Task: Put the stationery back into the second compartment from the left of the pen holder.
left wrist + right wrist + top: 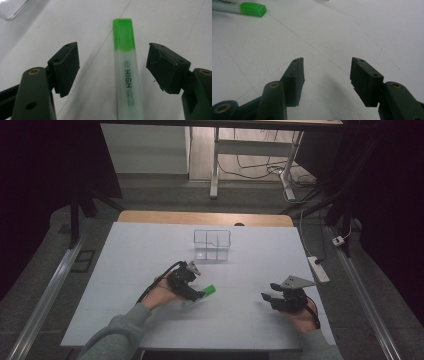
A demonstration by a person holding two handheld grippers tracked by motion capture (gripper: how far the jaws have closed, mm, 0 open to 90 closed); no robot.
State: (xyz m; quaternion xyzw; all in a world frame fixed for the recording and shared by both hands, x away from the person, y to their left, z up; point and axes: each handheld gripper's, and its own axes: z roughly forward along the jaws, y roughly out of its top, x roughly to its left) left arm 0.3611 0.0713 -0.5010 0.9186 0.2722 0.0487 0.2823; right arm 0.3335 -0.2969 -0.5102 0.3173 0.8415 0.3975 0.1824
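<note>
We take the white highlighter pen with a translucent green cap (127, 70) as our landmark; it lies flat on the white table cover (130, 265). Our left gripper (113, 67) straddles the pen, jaws spread wide on either side of its barrel, neither pad touching it, the green cap pointing away beyond the jaw tips. Our right gripper (327, 77) rests well apart from the pen, on the cap's side, low over the bare cover with its jaws apart and nothing between them. From the high view, a clear plastic box with dividers (212, 244) stands beyond the pen, toward the table's far edge.
</note>
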